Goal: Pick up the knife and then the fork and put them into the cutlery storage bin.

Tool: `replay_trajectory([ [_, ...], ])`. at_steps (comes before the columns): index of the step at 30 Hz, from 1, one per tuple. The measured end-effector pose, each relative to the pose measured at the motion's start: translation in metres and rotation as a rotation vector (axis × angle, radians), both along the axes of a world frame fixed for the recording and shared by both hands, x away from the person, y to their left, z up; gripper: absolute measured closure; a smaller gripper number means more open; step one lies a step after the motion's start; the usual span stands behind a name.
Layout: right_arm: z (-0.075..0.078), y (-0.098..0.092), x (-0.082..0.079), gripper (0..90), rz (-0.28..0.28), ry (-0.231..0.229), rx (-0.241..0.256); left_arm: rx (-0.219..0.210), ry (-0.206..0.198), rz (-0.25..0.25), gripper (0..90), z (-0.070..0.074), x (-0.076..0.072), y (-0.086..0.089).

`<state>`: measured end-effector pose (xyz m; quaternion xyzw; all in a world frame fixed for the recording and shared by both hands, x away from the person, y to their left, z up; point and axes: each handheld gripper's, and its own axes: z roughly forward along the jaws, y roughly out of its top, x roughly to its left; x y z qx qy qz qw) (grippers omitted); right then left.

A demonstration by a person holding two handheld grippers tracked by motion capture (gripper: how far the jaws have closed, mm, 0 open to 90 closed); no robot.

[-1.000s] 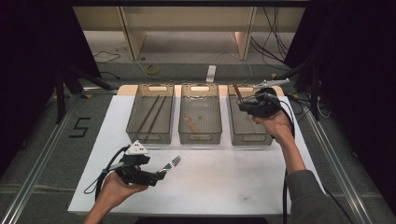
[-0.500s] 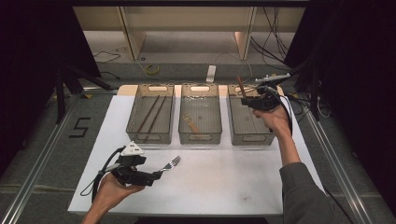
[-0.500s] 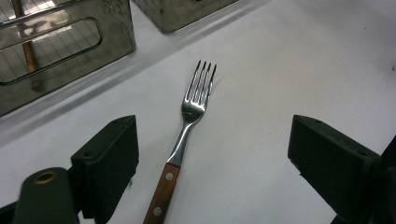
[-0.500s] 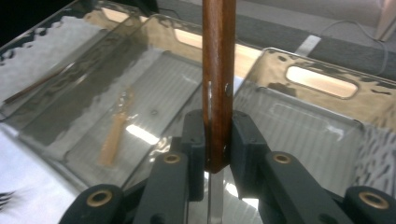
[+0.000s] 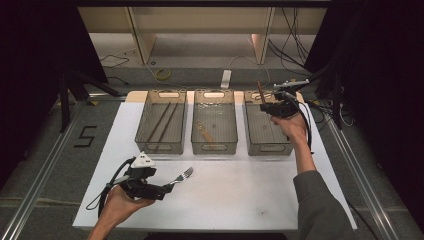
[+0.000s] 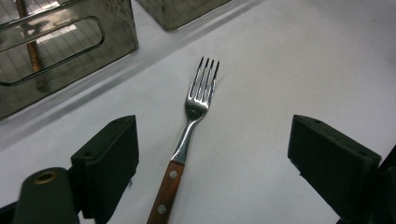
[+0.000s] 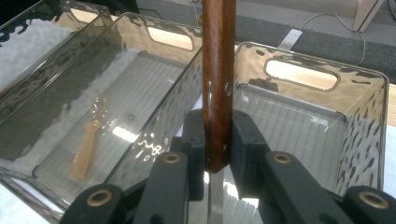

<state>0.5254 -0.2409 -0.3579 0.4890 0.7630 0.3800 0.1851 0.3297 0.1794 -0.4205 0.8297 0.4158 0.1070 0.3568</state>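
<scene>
The counter (image 5: 320, 210) carried three clear bins in a row at twelve o'clock: the left bin (image 5: 161, 125) held two dark sticks, the middle bin (image 5: 214, 125) a pale spoon (image 5: 204, 132), and the right bin (image 5: 268, 127) looked bare where its floor showed. The work seemed to be sorting cutlery into these bins, with two pieces in hand at once. Above the right bin, at about one o'clock, the right hand-held gripper (image 5: 264, 106) was clamped tight on a brown wooden handle (image 7: 218, 84) that stood upright between its jaws; what kind of utensil it belonged to could not be told. Its next move probably called for lowering into that bin and letting go. At seven o'clock the left hand-held gripper (image 5: 167, 189) was spread wide and held nothing, its jaws straddling the wood-handled fork (image 6: 189, 135) that lay flat on the counter with tines pointing toward the bins. It likely needed to settle lower and squeeze the handle squarely before lifting.
</scene>
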Motion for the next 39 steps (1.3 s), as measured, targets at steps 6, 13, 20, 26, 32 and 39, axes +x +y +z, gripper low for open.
replay_trajectory([
  [6,-0.005,0.001,0.003,77.8,-0.008,0.003,-0.01,0.009,0.001,-0.004,16.0,-0.001,0.0,0.0],
  [13,-0.01,0.001,0.006,77.8,-0.018,0.016,-0.016,0.016,0.005,-0.008,16.0,-0.002,0.0,-0.002],
  [20,-0.021,0.004,0.009,77.4,-0.028,0.054,-0.046,0.011,0.006,-0.011,16.1,-0.002,0.0,-0.002],
  [26,-0.029,0.002,0.012,52.9,-0.067,0.086,-0.04,0.01,0.009,-0.013,16.0,-0.002,0.0,-0.003],
  [32,-0.02,0.003,0.006,47.2,-0.049,0.04,-0.01,0.014,0.014,-0.009,16.0,-0.003,0.001,-0.003],
  [39,-0.011,0.006,-0.008,40.1,0.013,-0.005,-0.018,0.053,0.03,-0.018,16.0,-0.007,0.003,-0.003],
])
